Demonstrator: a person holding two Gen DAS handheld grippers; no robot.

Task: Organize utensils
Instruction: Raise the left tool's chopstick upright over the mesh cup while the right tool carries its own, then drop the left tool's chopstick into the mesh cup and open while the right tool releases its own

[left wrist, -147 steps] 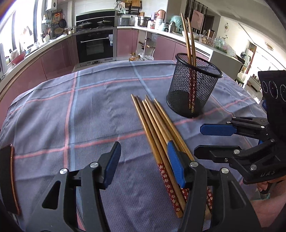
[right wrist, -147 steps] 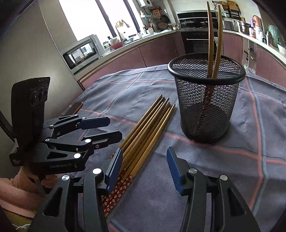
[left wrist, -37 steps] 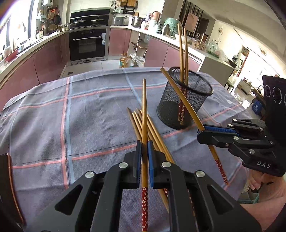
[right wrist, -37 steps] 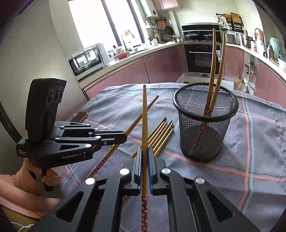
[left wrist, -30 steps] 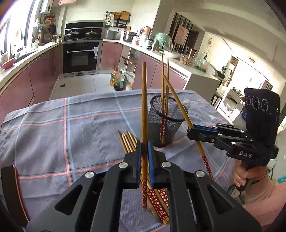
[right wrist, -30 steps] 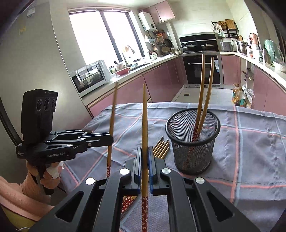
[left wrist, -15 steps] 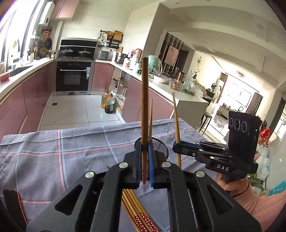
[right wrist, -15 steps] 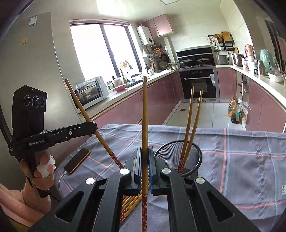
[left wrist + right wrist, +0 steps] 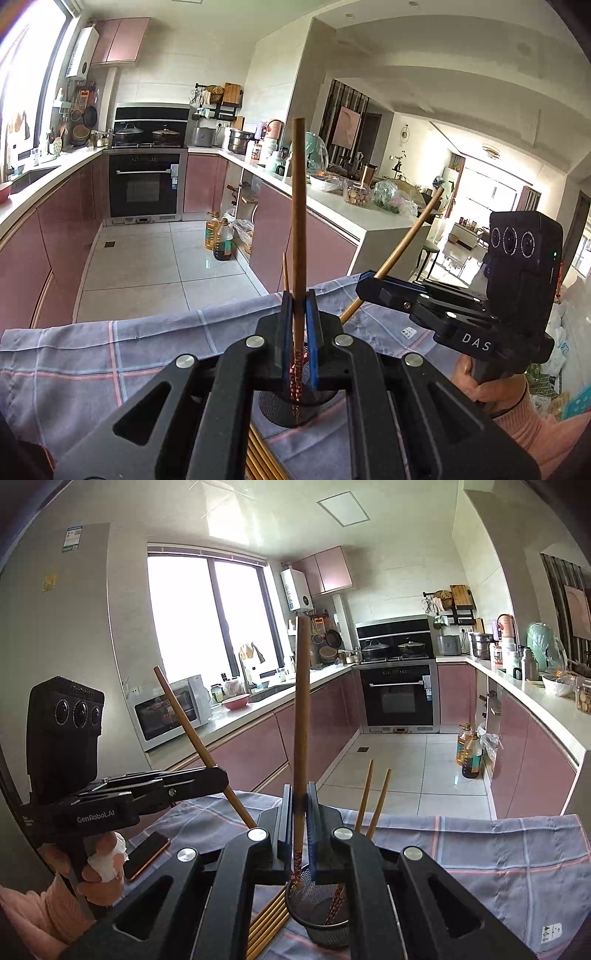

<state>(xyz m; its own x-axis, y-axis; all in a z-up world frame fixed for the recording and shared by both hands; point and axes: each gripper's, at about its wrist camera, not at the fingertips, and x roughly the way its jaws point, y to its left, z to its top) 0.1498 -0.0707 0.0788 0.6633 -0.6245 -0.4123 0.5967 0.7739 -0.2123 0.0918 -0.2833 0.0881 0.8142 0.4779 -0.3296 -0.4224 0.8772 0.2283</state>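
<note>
You are in a home kitchen: a built-in oven [image 9: 397,698] sits under a hob with two lidded pots [image 9: 391,647], flanked by pink cabinets [image 9: 454,694]. Left of the oven you see a sink counter with a microwave [image 9: 168,710] by the window [image 9: 210,616]; oil bottles [image 9: 468,754] stand on the tiled floor to its right.

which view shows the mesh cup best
The right wrist view: the mesh cup shows its rim, wall and two chopsticks standing inside, below the right gripper. In the left wrist view the left gripper hides most of the mesh cup; only a dark lower part shows.
</note>
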